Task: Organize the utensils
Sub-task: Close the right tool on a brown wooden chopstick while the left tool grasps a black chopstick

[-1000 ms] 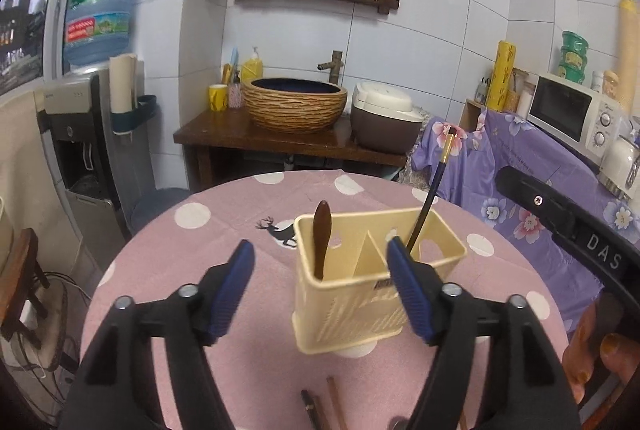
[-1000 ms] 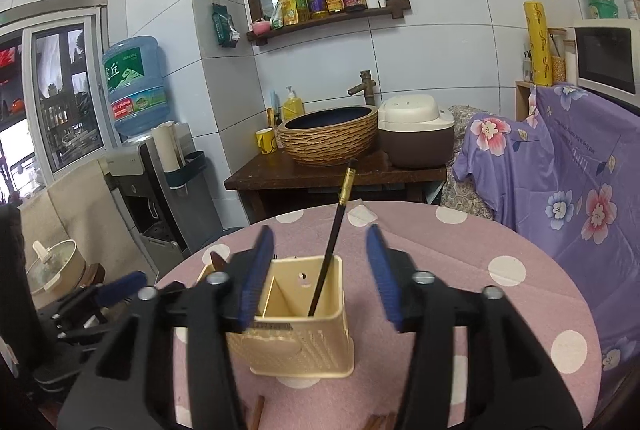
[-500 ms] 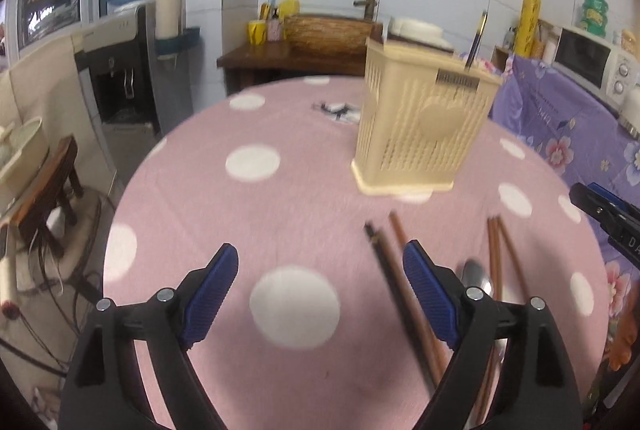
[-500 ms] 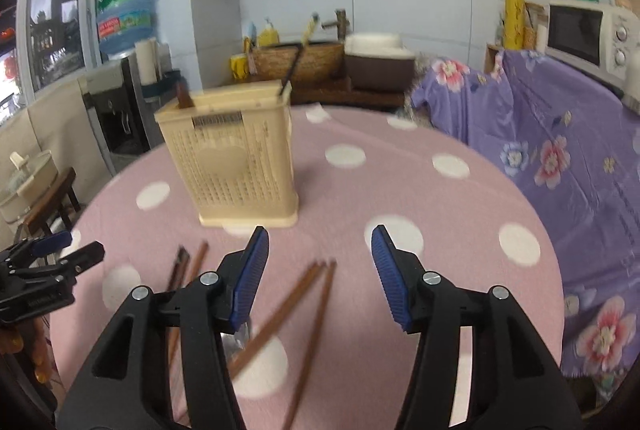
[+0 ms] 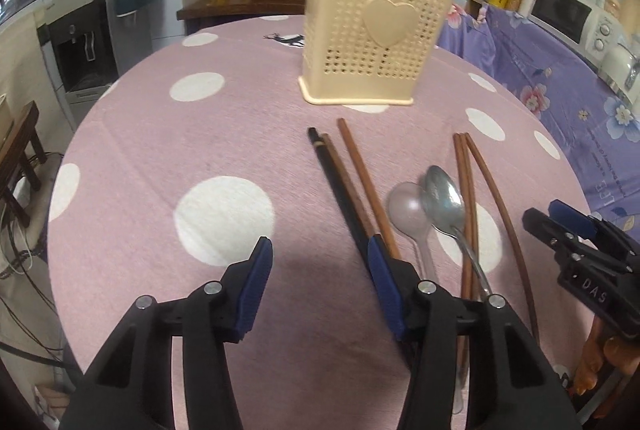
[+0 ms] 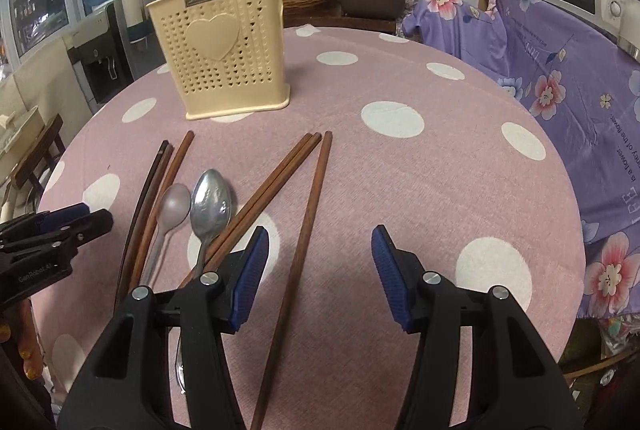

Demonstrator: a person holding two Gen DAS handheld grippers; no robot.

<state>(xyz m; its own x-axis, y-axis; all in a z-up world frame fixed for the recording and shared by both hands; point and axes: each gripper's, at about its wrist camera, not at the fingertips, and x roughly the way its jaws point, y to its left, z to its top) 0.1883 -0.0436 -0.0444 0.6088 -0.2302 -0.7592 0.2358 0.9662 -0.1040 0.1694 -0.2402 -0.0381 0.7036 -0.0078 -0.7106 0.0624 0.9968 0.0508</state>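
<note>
On the round table (image 6: 400,189) with its pink polka-dot cloth, the cream utensil holder (image 6: 224,53) stands toward the far edge, while brown chopsticks (image 6: 304,218), a metal spoon (image 6: 210,205) and a plastic spoon (image 6: 174,205) lie near the near edge. The left gripper (image 5: 320,278) hovers there, jaws closing on nothing, its right pad just beside a black chopstick (image 5: 340,189). The right gripper (image 6: 320,270) stands half-wide over a single brown chopstick, not gripping it.
</note>
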